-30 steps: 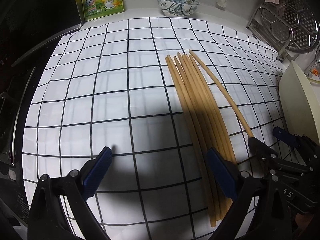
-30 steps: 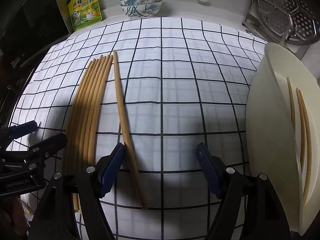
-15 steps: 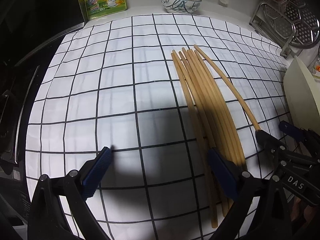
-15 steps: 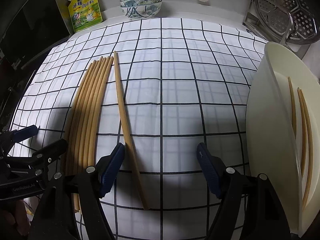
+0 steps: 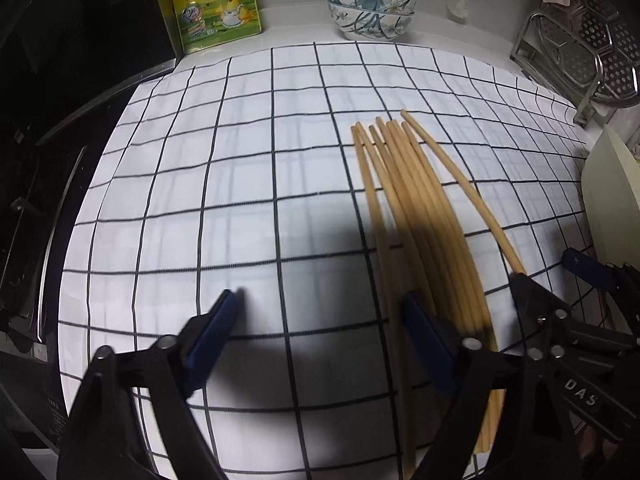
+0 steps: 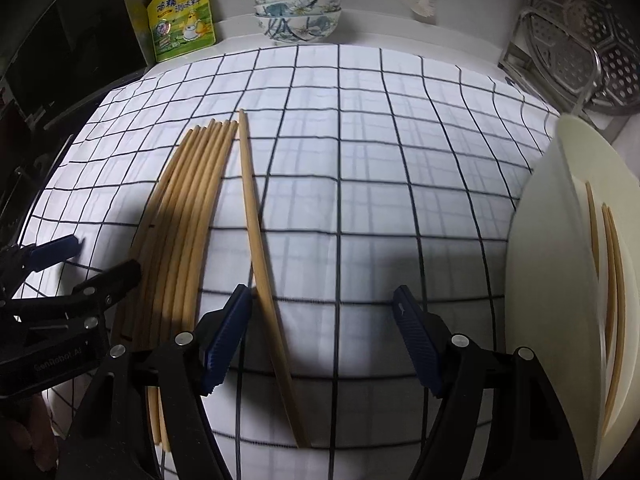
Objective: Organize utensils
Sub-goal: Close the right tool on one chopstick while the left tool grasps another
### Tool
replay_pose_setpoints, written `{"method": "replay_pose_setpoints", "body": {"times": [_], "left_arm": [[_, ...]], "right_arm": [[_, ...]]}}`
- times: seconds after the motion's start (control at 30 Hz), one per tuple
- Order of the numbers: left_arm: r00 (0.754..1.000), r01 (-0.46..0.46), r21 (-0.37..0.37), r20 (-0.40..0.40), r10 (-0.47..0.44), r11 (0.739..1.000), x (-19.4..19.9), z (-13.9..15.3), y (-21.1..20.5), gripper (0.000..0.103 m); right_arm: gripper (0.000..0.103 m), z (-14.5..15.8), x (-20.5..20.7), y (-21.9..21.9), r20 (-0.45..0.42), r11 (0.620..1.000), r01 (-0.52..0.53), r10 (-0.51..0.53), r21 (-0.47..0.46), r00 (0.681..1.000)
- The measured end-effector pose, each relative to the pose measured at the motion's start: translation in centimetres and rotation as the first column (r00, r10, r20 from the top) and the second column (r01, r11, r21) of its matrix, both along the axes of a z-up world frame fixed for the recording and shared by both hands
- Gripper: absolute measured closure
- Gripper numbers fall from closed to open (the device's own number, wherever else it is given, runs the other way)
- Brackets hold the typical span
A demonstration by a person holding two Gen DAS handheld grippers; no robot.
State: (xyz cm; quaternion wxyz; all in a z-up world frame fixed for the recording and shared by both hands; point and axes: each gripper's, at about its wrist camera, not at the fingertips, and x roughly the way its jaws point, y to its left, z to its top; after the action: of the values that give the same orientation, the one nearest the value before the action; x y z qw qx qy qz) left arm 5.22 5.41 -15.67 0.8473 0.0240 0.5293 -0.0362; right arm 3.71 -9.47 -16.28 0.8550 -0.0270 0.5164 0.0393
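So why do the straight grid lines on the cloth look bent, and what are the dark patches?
Left wrist view: the fisheye lens bows the checked cloth and the bundle of chopsticks; the dark patch is a shadow across them, and the near fingers are blurred. Right wrist view: same bowing, shadows near the single chopstick, dark corners.

Seven loose chopsticks lie on the checked cloth [image 6: 360, 160]: six in a tight bundle [image 6: 188, 208] and one single chopstick [image 6: 260, 256] just beside it. Three more chopsticks [image 6: 610, 280] sit inside the one cream tray [image 6: 536, 280]. Three patterned bowls [image 6: 298, 10] are stacked at the back, beside one yellow seasoning pouch [image 6: 180, 28]. Two tools appear
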Motion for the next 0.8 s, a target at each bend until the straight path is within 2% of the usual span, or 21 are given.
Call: {"method": "replay_pose_setpoints", "body": {"times": [0.07, 0.1, 0.17, 0.2, 0.23, 0.27, 0.3, 0.33, 0.57, 0.8], "left_arm": [[1.000, 0.012, -0.002, 0.003, -0.012, 1.000, 0.2, 0.3, -0.4, 0.044], [1.000, 0.018, -0.005, 0.004, -0.018, 1.000, 0.3, 0.4, -0.6, 0.048], [1.000, 0.027, -0.011, 0.005, -0.027, 1.000, 0.3, 0.4, -0.7, 0.070], [1.000, 0.029, -0.015, 0.004, -0.029, 0.999, 0.3, 0.5, -0.7, 0.076], [1.000, 0.031, -0.023, 0.000, -0.031, 0.999, 0.4, 0.5, -0.7, 0.086], [1.000, 0.031, -0.029, -0.004, -0.031, 0.999, 0.5, 0.5, -0.6, 0.092], [1.000, 0.028, -0.034, -0.009, -0.029, 0.999, 0.5, 0.5, -0.5, 0.094], [0.999, 0.028, -0.041, -0.015, -0.028, 0.999, 0.6, 0.6, -0.4, 0.095], [0.999, 0.025, -0.062, -0.023, -0.026, 0.998, 0.4, 1.5, 0.1, 0.095], [0.998, 0.052, -0.062, 0.023, -0.050, 0.997, -0.4, 5.2, -0.1, 0.095]], "right_arm": [[0.037, 0.0, 0.3, 0.3, 0.003, 1.000, -0.014, 0.014, 0.000, 1.000], [0.042, 0.0, 0.4, 0.5, 0.004, 1.000, -0.024, 0.024, 0.004, 1.000], [0.054, 0.2, 0.5, 0.9, 0.006, 0.999, -0.050, 0.050, 0.003, 0.999], [0.065, 0.2, 0.5, 1.2, 0.008, 0.998, -0.067, 0.067, 0.002, 0.998], [0.076, 0.3, 0.5, 1.4, 0.009, 0.997, -0.079, 0.079, 0.002, 0.997], [0.082, 0.3, 0.5, 1.6, 0.009, 0.996, -0.084, 0.084, 0.003, 0.996], [0.093, 0.4, 0.5, 1.7, 0.007, 0.996, -0.087, 0.087, 0.004, 0.996], [0.096, 0.4, 0.6, 1.7, 0.005, 0.996, -0.086, 0.086, 0.006, 0.996], [0.097, 1.7, 0.5, 0.6, 0.007, 0.996, -0.052, 0.052, 0.078, 0.999], [0.097, 5.2, -0.7, 0.3, 0.062, 0.989, -0.049, 0.041, 0.141, 0.997]]}}
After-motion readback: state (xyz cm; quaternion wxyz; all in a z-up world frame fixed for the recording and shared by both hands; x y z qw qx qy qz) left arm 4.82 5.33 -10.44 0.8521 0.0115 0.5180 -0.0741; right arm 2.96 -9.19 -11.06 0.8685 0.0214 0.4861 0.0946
